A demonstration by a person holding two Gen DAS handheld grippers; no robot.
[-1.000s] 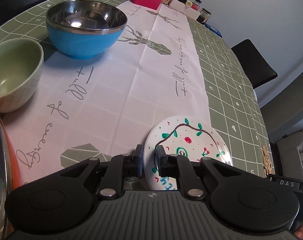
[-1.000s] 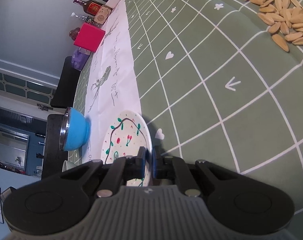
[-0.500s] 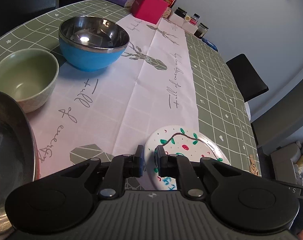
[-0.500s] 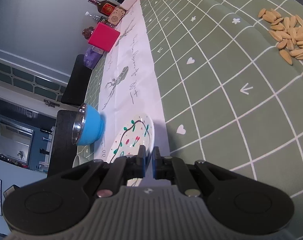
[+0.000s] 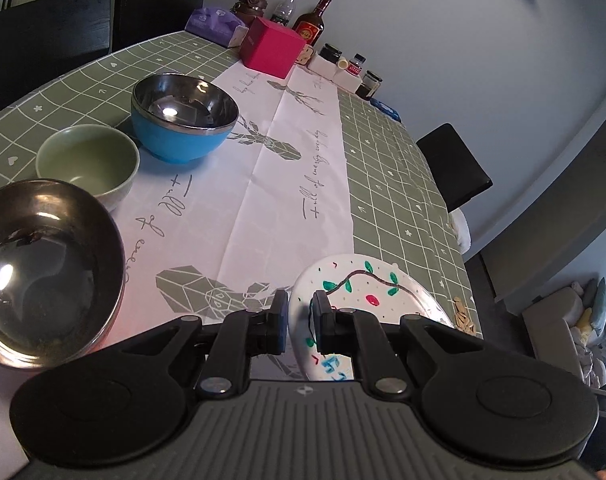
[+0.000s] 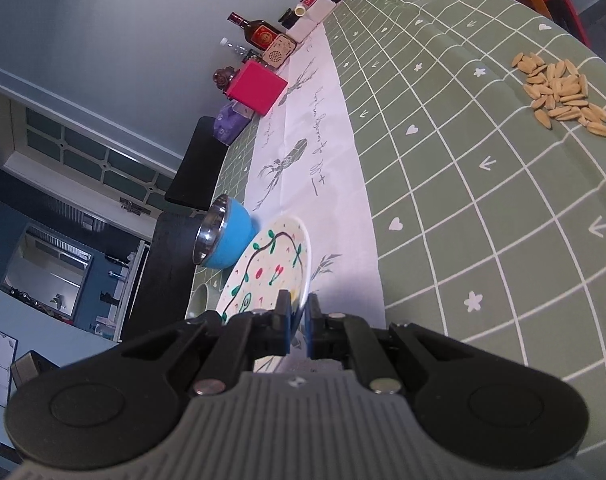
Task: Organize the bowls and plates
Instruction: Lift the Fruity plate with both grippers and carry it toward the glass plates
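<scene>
Since a second ago the painted plate has risen off the table and both cameras have pulled back; more of the table and a third bowl have come into sight on the left.

Left wrist view: the left gripper (image 5: 299,316) has its two fingers closed on the near left rim of the white painted plate (image 5: 363,292), one finger above the rim and one below; the plate shows a brown vine, green leaves and red dots, and sits low in the frame above the edge of the white table runner (image 5: 263,168); to the left stand three bowls in a row on the table, a dark steel bowl (image 5: 43,272) nearest, a pale green bowl (image 5: 89,164) behind it, and a blue bowl with a steel lining (image 5: 183,120) farthest; a pink box (image 5: 271,47) and some bottles (image 5: 309,24) stand at the far end.

Right wrist view: the right gripper (image 6: 299,320) is clamped on the plate's rim (image 6: 303,264), with the plate seen tilted and nearly edge-on; the blue bowl (image 6: 225,242) lies just beyond it; a scatter of seeds (image 6: 563,96) rests on the green checked tablecloth (image 6: 483,220), well apart from the plate.
</scene>
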